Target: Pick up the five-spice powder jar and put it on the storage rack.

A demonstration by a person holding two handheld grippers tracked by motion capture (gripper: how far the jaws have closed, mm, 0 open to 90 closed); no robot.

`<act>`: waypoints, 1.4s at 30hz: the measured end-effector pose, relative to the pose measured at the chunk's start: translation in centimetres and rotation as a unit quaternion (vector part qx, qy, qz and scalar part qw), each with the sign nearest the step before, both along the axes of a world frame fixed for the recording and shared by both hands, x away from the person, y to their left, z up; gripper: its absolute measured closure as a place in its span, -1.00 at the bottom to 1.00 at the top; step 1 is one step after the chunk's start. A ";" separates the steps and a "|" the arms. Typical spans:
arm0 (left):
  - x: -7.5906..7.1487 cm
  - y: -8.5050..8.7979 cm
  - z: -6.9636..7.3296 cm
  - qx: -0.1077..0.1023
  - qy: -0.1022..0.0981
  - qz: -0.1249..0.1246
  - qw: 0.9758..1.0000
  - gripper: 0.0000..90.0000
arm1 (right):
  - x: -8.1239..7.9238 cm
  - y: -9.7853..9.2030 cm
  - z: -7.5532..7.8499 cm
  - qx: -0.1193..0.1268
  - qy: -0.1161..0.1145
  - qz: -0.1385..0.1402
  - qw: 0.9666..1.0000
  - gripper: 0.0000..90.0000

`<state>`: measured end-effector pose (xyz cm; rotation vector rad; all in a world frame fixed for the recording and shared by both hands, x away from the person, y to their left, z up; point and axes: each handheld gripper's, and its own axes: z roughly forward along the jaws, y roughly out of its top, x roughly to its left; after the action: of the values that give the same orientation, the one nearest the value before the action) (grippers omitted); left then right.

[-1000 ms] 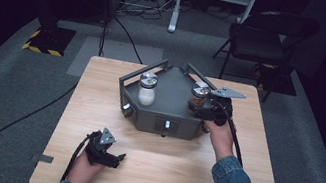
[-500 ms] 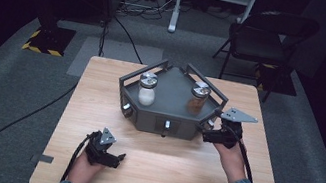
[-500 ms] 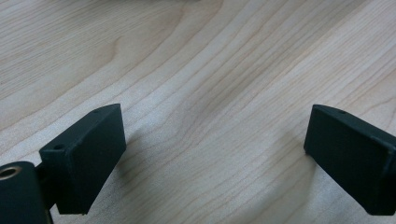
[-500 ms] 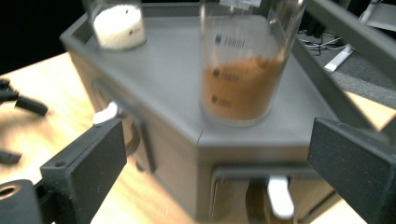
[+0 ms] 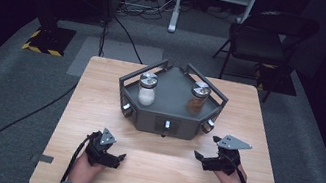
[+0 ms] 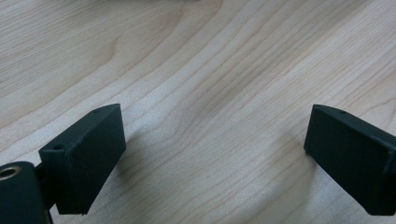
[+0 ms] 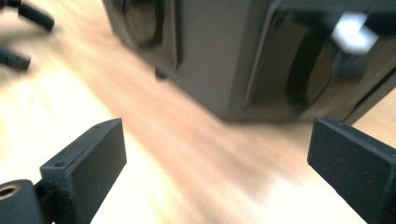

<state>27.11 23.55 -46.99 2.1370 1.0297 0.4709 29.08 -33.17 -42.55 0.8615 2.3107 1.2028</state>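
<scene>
High view: 2 jars [image 5: 147, 89] on rack [image 5: 166, 117]; right gripper view: blurred rack front.

front table [image 5: 157, 171]: bare wood | obstacle: dark rack [image 5: 166, 117] mid-table, two jars aboard

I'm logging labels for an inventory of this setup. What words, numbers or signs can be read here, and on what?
No readable text anywhere.
Dark rack: a small pale tag on its front, too blurred to read.
Two jars, one with white contents, one with brown contents: no label visible.
Floor plate: yellow-and-black hazard stripes, a warning marking without words.
</scene>
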 end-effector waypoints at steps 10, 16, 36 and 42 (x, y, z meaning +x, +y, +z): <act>0.0 0.1 0.0 0.001 0.000 -0.005 1.000 -0.89 | -1.0 0.3 -2.8 -0.053 0.027 -0.002 0.998 -0.90; -0.1 0.1 0.0 0.001 0.000 -0.004 1.000 -0.89 | -1.2 -0.4 -3.6 -0.063 0.040 -0.015 0.997 -0.91; -0.3 -0.4 0.0 0.001 0.002 0.009 1.000 -0.93 | -0.5 -0.9 -3.7 -0.053 0.057 -0.012 0.997 -0.92; -0.3 -0.4 0.0 0.001 0.002 0.008 1.000 -0.93 | -0.5 -1.0 -3.7 -0.053 0.057 -0.010 0.997 -0.92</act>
<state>26.79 23.16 -46.97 2.1342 1.0506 0.4765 28.61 -34.13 -46.28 0.9351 2.4263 1.0372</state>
